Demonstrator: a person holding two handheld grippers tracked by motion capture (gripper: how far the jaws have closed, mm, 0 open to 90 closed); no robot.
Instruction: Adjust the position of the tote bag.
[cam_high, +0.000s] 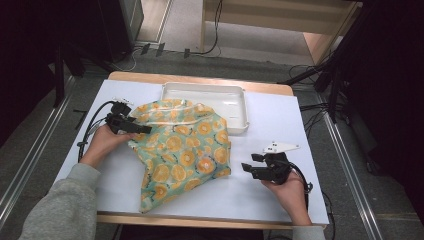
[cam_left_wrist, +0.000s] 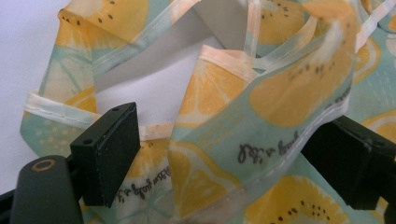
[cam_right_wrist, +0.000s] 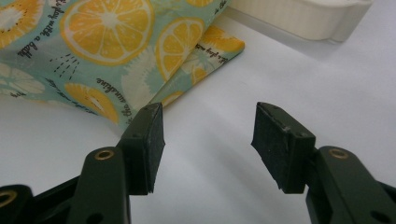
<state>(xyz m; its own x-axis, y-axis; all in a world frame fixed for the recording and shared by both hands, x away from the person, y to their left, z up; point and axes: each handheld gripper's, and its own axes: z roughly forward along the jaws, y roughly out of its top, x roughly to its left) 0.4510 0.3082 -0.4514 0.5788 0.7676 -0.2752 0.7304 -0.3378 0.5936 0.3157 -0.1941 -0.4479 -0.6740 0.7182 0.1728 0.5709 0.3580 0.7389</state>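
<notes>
Seen from the high view: a white surface (cam_high: 280, 125) on a pale wooden top, edged by grey floor with metal rails at the left and right of the frame. Dark equipment at upper left and upper right, black cables trailing across the floor at top centre and at right, a light wooden frame at the top of the frame.

Centre of the surface, slightly left: a crumpled mint-green cloth (cam_high: 185, 152) printed with orange slices and bound with pale trim, its upper edge lapping against the front rim of a white tray (cam_high: 235, 100) lying just above it.

At the cloth's left edge, middle left of the frame: left gripper (cam_high: 145, 129), held by a hand in a grey sleeve. In the left gripper view: folds of cloth (cam_left_wrist: 261, 135) lying between the jaws, draped over the right one, the left pad standing clear of the fabric; jaws apart, no squeeze visible.

Lower right of the high view: right gripper (cam_high: 248, 163), well apart from the cloth's right corner. In the right gripper view: jaws (cam_right_wrist: 208, 149) wide, bare white surface between them, cloth corner at upper left, tray at upper right.
</notes>
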